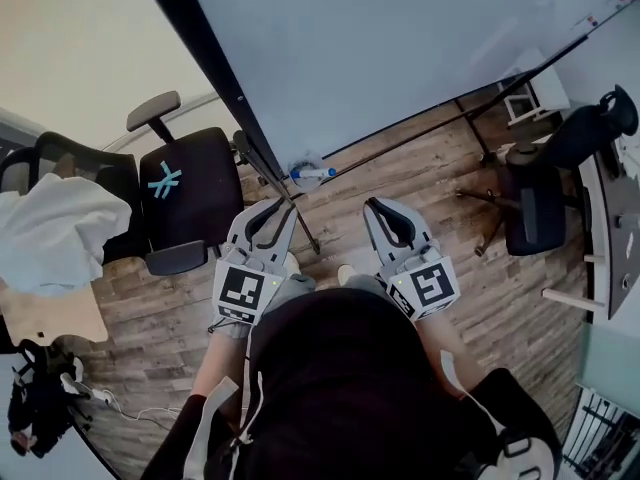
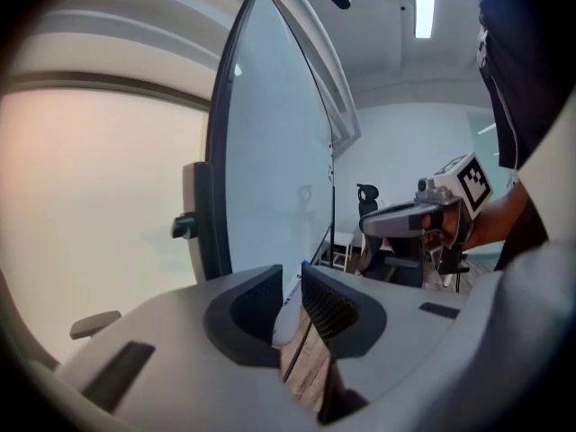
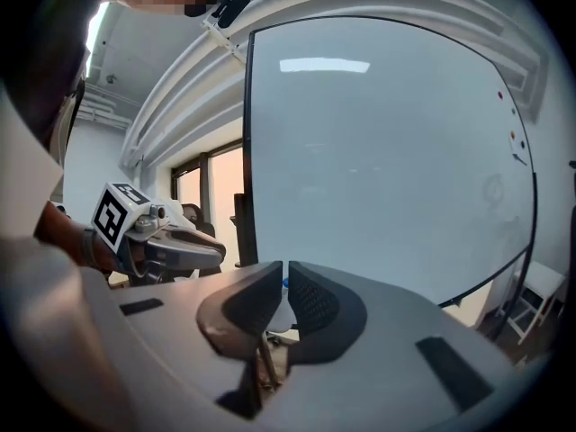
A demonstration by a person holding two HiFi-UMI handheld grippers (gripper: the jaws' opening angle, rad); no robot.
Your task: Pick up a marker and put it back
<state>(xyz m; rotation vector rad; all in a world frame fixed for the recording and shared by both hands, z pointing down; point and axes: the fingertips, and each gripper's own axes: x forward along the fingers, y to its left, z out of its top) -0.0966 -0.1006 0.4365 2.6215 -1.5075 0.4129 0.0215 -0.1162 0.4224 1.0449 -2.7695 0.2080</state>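
Biggest thing in front of us is the whiteboard [image 1: 400, 48], standing tilted on its frame over the wooden floor [image 1: 420, 178]. A black office chair [image 1: 190, 193] sits to its left and a second chair [image 1: 535, 203] is off to the right, both well clear of the work.

Now the tools. We hold the left gripper [image 1: 272, 216] and the right gripper [image 1: 388, 216] side by side, low, pointing at the board's bottom edge. In the left gripper view its jaws stand a narrow gap apart, with only floor showing through. In the right gripper view those jaws are drawn all but together, and nothing is between them either. Neither has a hold on anything.

And the prize is the marker [image 1: 313, 174], a white barrel with blue at its ends. It lies flat at the foot of the board on what looks like its ledge, just ahead of the left gripper and between the two.

We judge it light, rigid and smooth, a plastic tube that will roll or squirt sideways if we pinch it off-centre. We'd best take it across the middle of the barrel, jaws square to its length and opened wider first. It should need only a modest squeeze. With the board's edge so close, we'd come in from the open floor side.
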